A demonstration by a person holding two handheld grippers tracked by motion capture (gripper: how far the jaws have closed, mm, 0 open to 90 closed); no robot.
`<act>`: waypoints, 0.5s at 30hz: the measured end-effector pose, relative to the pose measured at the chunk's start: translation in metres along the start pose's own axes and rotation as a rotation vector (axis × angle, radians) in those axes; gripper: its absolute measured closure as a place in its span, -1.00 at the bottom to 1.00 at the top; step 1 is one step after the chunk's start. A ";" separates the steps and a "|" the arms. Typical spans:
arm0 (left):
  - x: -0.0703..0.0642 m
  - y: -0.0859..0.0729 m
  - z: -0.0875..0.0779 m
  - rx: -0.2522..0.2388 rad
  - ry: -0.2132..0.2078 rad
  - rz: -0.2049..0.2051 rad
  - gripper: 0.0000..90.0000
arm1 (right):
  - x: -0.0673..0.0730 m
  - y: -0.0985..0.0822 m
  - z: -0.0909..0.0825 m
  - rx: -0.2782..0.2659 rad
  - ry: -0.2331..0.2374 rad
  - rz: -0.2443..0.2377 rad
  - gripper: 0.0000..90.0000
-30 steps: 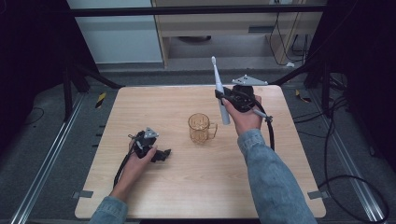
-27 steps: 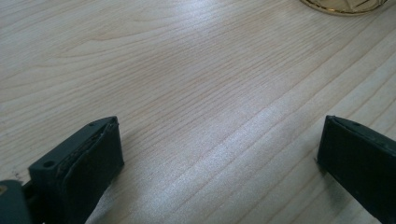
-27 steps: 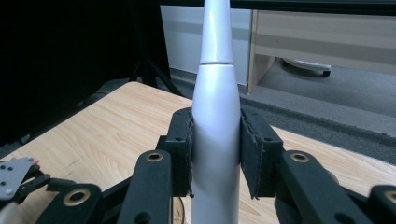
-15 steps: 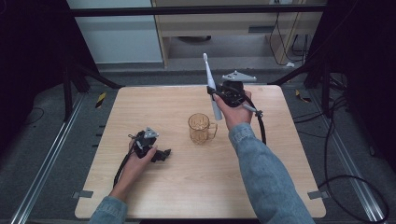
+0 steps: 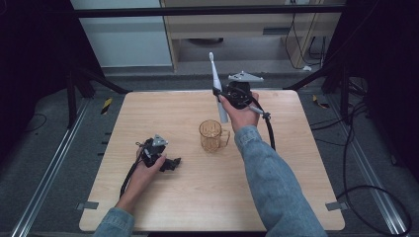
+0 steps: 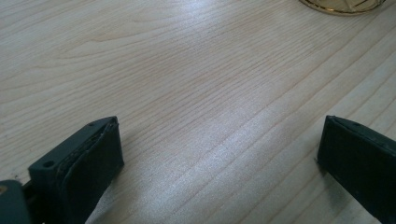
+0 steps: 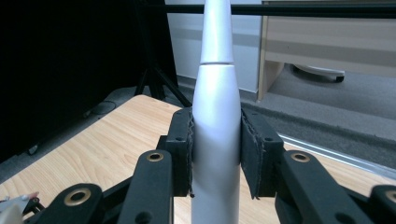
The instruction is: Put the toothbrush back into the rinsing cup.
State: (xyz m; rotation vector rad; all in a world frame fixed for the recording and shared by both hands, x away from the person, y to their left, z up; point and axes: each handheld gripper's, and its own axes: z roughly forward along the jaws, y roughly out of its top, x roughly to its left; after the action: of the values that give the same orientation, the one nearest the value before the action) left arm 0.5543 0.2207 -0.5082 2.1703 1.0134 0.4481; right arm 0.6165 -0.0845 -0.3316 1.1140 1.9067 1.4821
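Nearest the person, the left gripper (image 5: pixel 170 163) is resting low on the wooden surface (image 5: pixel 148 113), its jaws standing wide apart with nothing but bare wood between them, as the left gripper view is showing. Just beyond it, near the middle of the surface, an amber see-through cup (image 5: pixel 211 136) with a side handle is standing upright; its rim is peeking in at the top of the left gripper view (image 6: pixel 343 4).

Farther off, above the far edge of the surface, the right gripper (image 5: pixel 220 94) is clamping a white electric toothbrush (image 5: pixel 216 79). In the right gripper view the two pads are pressing on either side of the thick handle (image 7: pixel 217 140), just under the seam where the slimmer neck begins, and the brush head is pointing up and away from the person while the butt end is hanging down toward the cup.

The toothbrush is looking stiff, smooth and rather glossy, so it is probably inclined to slip or pivot in a loose pinch; it is likely fairly light, with most of its weight in the handle. Holding it on the broad handle, as now, is seeming the sound choice, since the thin neck and bristle head are likely the delicate parts. The cup is probably light plastic and could be tipping if knocked.
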 end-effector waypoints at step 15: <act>0.001 0.001 0.000 0.000 -0.001 0.006 -1.00 | 0.010 0.000 0.007 -0.041 0.012 -0.003 0.48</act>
State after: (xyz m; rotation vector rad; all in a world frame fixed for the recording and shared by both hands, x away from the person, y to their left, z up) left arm 0.5556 0.2211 -0.5081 2.1744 1.0063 0.4500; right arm 0.6165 -0.0721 -0.3330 1.0852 1.8769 1.5227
